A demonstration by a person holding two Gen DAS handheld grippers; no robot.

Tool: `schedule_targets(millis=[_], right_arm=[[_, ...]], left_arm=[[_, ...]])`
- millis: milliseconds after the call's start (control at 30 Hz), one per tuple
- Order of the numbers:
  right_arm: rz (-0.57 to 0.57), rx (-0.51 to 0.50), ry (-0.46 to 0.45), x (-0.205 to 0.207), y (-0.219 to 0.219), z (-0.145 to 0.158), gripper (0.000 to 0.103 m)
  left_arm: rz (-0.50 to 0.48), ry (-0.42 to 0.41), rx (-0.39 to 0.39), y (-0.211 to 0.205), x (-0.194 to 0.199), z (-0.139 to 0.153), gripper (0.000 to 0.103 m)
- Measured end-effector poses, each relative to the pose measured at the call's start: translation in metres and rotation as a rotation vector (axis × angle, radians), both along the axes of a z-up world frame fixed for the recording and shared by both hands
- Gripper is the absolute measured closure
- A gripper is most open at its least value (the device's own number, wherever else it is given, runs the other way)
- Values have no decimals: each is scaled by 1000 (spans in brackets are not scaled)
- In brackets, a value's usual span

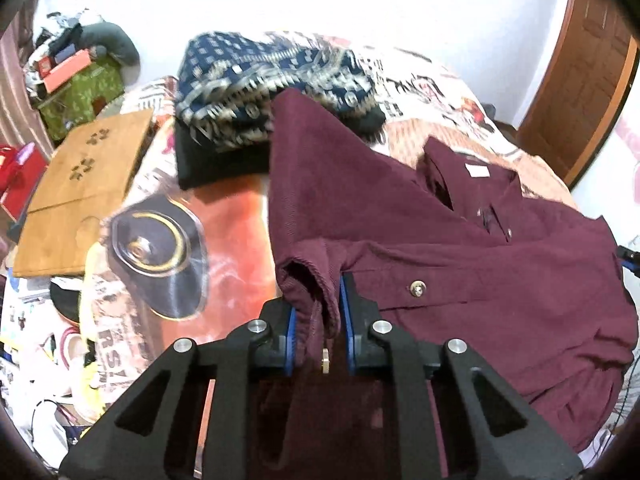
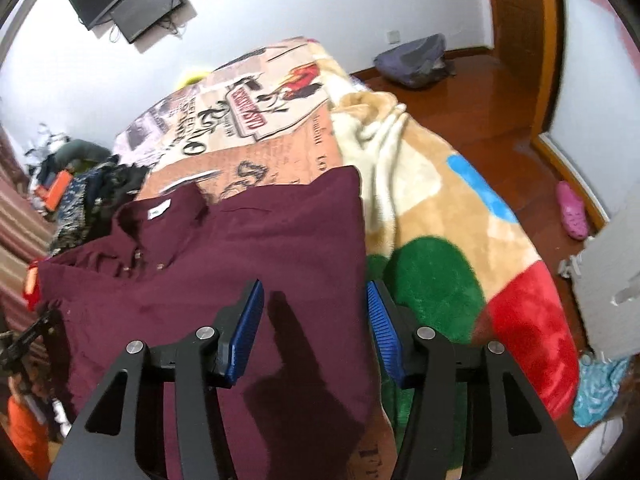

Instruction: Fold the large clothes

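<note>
A: Where was the shirt point(image 1: 500, 280)?

B: Spread on the bed point(image 2: 280, 92), collar point(image 1: 468, 176) toward the far end, over a printed blanket point(image 1: 420, 84). A patterned fleece point(image 2: 440, 216) lay bunched just beside its right edge.

A: And the left gripper point(image 1: 318, 322)?

B: Its blue fingers point(image 1: 346, 320) were clenched on a bunched fold of the shirt, a sleeve by the look of it. The cloth rose from the pinch in a ridge that leaned over the shirt's body. A button point(image 1: 417, 289) showed just right of the fingers.

A: The right gripper point(image 2: 316, 328)?

B: Released. Its fingers point(image 2: 248, 328) stood wide apart above the shirt's lower right part, one over the cloth, the other at the shirt's edge by the fleece, holding nothing. Their shadow fell on the fabric.

A: Anything else on the bed?

B: A navy patterned garment point(image 1: 272, 88) folded on something black, touching the raised ridge in the left view, and a wooden board point(image 1: 80, 192) off to the left.
</note>
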State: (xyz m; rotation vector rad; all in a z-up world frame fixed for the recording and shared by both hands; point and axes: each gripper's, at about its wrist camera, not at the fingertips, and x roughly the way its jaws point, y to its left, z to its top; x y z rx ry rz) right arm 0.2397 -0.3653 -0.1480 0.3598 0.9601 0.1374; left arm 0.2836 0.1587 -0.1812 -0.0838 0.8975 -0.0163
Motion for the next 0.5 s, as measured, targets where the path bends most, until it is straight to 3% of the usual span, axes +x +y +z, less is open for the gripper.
schedule_targets(millis=[100, 233, 500], right_arm=[[36, 13, 5, 5, 1, 3, 54], [31, -57, -33, 5, 9, 8, 54], [113, 12, 59, 22, 20, -24, 54]], left_arm=[[49, -30, -11, 9, -3, 8, 85], [81, -31, -12, 21, -10, 10, 85], [72, 64, -19, 24, -1, -32, 85]])
